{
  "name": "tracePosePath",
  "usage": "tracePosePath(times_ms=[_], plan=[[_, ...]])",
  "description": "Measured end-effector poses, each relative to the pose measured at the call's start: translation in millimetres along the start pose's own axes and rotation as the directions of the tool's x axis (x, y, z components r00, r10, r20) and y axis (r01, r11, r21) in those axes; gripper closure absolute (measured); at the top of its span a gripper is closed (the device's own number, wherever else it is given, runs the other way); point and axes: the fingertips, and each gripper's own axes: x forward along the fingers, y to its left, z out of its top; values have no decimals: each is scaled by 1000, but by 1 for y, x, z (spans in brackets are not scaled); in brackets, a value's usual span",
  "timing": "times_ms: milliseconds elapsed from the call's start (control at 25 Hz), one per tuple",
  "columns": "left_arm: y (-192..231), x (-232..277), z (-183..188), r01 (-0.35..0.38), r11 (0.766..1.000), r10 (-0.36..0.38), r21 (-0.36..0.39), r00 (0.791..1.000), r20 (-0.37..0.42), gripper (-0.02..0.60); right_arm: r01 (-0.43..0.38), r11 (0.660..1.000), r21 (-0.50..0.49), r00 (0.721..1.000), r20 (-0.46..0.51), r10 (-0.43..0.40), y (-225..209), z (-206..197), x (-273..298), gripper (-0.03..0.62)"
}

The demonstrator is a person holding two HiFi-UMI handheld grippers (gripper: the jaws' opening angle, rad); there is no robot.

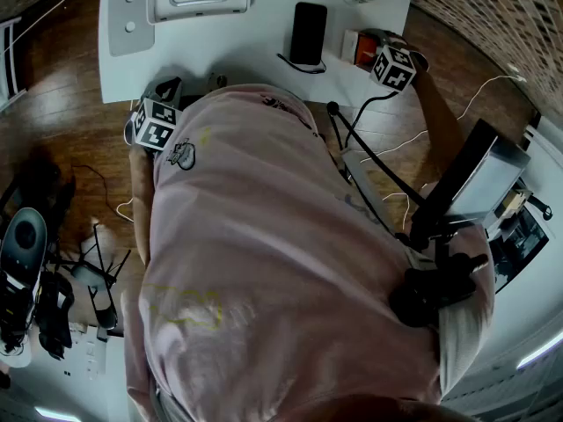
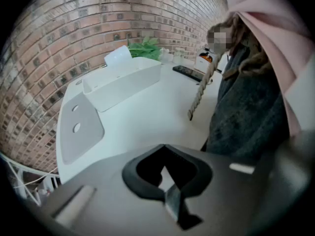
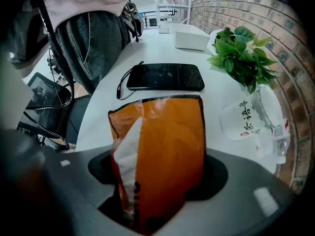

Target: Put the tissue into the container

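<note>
Over the table [image 3: 147, 50], right gripper [image 3: 156, 195] clamps the tissue pack [image 3: 167, 141], far from the container [image 2: 123, 82]; left gripper [image 2: 168, 183] closed.

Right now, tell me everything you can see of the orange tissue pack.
The tissue pack is a soft, glossy orange plastic packet with dark top edging; white tissue shows along its left side. It stands upright, pinched between the jaws of the right gripper above the white table, its lower end hidden. A black phone lies beyond it, not touching.
</note>
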Motion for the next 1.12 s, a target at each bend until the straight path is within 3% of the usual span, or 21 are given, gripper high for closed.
tracePosePath(times_ms=[120, 280, 480, 640, 840, 1120], plan=[[3, 0, 4, -6, 1000, 5, 13, 1000, 11, 576, -11, 1000, 10, 999, -37, 11, 5, -7, -10, 267], [4, -2, 6, 4, 1000, -4, 26, 1000, 23, 576, 14, 998, 55, 1000, 5, -14, -4, 19, -49, 267], [5, -4, 13, 15, 998, -18, 55, 998, 57, 575, 87, 994, 59, 989, 113, -93, -37, 113, -107, 266], [18, -19, 16, -34, 999, 29, 38, 992, 127, 576, 92, 995, 41, 957, 271, -100, -56, 223, -136, 261], [55, -54, -22, -122, 986, 141, -117, 974, 178, 576, 80, 995, -65, 945, 322, -55, -78, 335, -113, 258], [95, -94, -98, -215, 893, 304, -394, 936, 177, 576, 61, 985, -161, 963, 269, -15, -101, 399, -75, 246]])
